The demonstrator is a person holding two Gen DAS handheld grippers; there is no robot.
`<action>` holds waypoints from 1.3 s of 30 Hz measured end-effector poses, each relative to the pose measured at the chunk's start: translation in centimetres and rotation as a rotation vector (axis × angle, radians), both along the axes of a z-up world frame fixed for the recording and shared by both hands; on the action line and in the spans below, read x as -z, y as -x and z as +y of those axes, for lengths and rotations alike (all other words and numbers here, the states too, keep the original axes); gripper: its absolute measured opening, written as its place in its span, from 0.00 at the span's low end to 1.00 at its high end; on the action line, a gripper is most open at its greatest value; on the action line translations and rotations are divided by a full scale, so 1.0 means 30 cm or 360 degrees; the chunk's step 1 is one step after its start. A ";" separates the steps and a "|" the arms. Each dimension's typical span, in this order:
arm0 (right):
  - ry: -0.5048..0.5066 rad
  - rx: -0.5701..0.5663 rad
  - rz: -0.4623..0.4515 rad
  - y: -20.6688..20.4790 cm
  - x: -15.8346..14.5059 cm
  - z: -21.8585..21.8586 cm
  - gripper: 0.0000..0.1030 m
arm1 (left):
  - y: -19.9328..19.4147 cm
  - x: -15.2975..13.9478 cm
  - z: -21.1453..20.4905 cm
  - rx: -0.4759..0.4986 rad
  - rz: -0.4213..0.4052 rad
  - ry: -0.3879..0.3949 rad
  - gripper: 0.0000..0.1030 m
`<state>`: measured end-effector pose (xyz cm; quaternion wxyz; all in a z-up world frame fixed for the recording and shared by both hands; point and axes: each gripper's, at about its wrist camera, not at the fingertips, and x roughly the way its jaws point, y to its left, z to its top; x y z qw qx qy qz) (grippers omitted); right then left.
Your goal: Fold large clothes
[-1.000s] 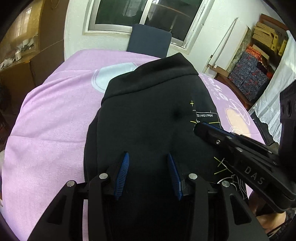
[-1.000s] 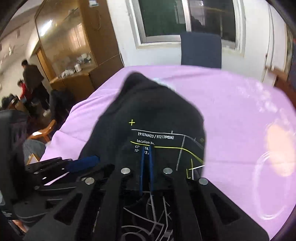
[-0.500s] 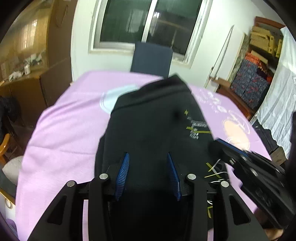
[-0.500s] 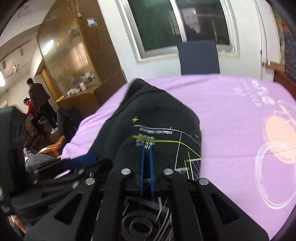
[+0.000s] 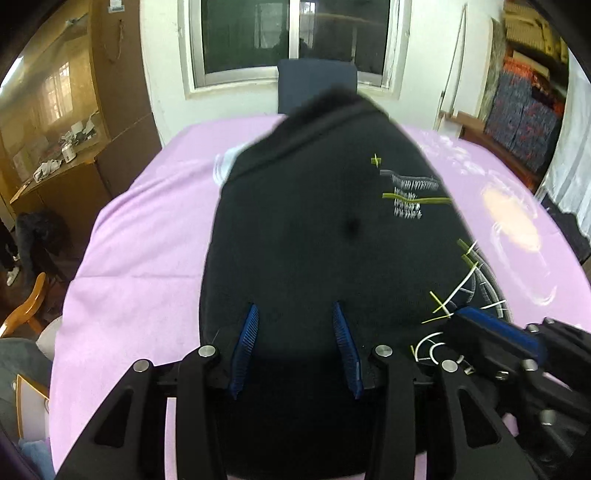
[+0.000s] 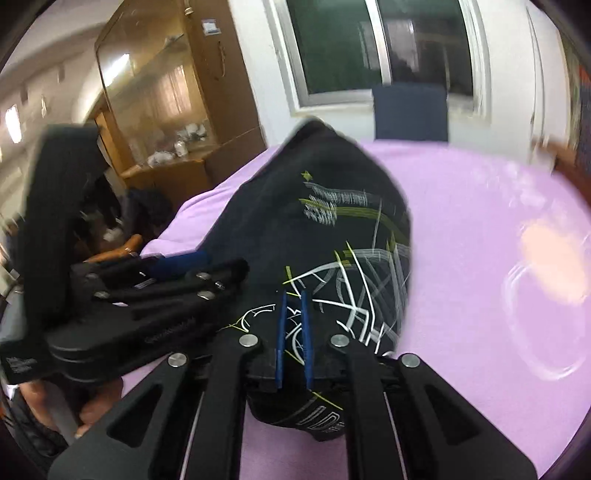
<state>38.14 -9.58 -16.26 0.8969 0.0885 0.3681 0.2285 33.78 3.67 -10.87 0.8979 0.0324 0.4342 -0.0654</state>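
Note:
A black garment (image 5: 325, 240) with white and yellow-green line print lies lengthwise on the purple table cover (image 5: 147, 236). Its near end is raised off the cover. My left gripper (image 5: 295, 317) is open, its blue pads spread over the near left part of the cloth, and I cannot tell whether it holds any. My right gripper (image 6: 293, 301) is shut on the garment's (image 6: 332, 229) printed near edge and holds it up. The left gripper also shows in the right wrist view (image 6: 177, 266), and the right gripper (image 5: 491, 328) in the left wrist view.
A dark blue chair (image 5: 317, 81) stands at the table's far edge under a window (image 5: 291, 33). A wooden cabinet (image 5: 51, 122) runs along the left. Stacked boxes (image 5: 524, 125) sit at the right. A wooden chair (image 5: 26, 310) is at the near left.
Both grippers have risen and drawn back toward me, and the garment's near end has come up off the cover with them. The right gripper has stayed shut on the cloth.

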 end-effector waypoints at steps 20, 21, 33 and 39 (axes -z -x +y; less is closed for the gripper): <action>-0.0009 -0.0020 -0.0041 0.014 0.002 0.001 0.05 | 0.032 -0.020 -0.020 -0.0011 -0.0040 -0.0069 0.41; -0.0013 -0.0021 -0.0042 0.014 0.002 -0.001 0.05 | 0.033 -0.024 -0.020 -0.0011 -0.0045 -0.0071 0.41; -0.0062 0.0015 -0.0146 0.050 -0.038 -0.047 0.11 | 0.064 -0.104 -0.008 -0.0045 -0.0187 -0.0032 0.42; -0.0091 0.0030 -0.0131 -0.060 -0.120 -0.034 0.17 | 0.013 -0.112 0.091 -0.0181 -0.0161 0.0097 0.42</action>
